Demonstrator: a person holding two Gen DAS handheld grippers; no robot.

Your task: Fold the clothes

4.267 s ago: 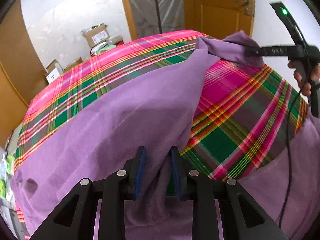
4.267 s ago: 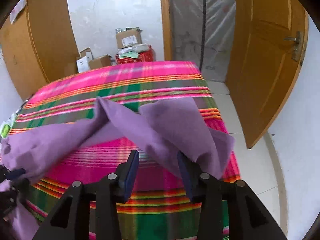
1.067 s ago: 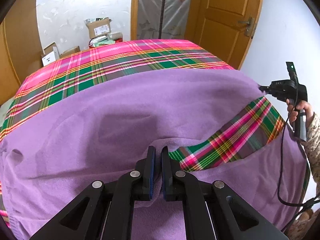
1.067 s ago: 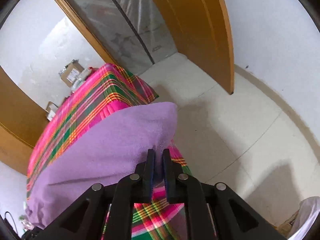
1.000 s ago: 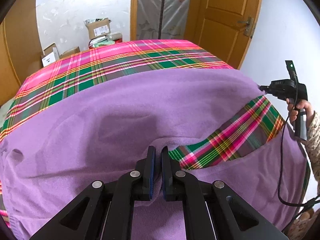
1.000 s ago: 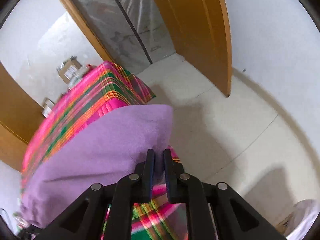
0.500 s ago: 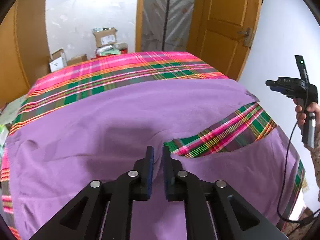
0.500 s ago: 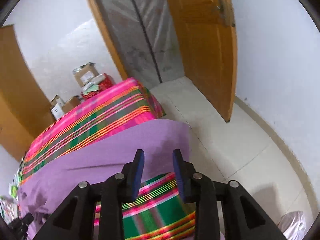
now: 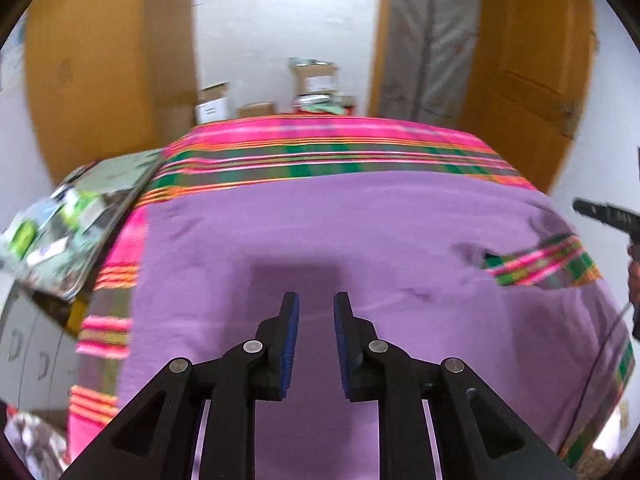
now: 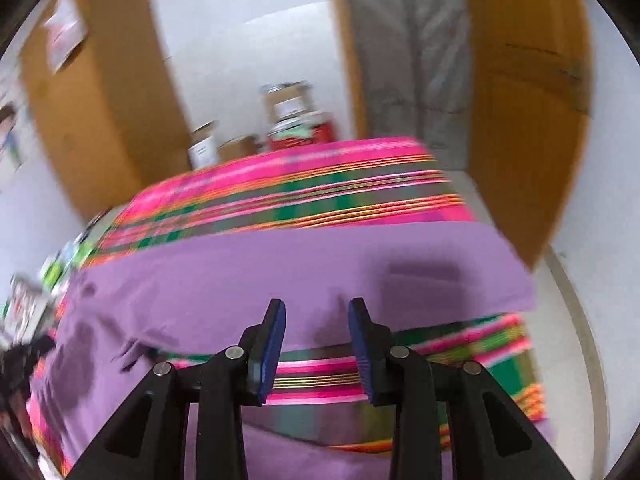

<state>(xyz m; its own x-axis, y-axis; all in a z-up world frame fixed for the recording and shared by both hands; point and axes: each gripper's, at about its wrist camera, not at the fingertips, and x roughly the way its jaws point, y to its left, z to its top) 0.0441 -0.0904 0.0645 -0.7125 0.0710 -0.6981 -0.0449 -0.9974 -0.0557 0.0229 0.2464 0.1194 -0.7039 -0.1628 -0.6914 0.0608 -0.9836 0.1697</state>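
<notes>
While both jaws stand parted and empty, one purple garment [image 9: 360, 240] lies spread on the plaid worktop [image 9: 320, 148].
Left gripper [image 9: 314, 340] has just been opening; right gripper [image 10: 316, 344] too; box [image 10: 286, 106] labels blur unreadable.

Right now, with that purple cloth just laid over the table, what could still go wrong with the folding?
The purple garment hangs past the table's right edge, so it might slide off. A strip of plaid tablecloth shows through a gap, so the fold may be uneven. Both the left gripper and right gripper have just opened, empty, leaving wrinkles near that gap unsmoothed.
</notes>
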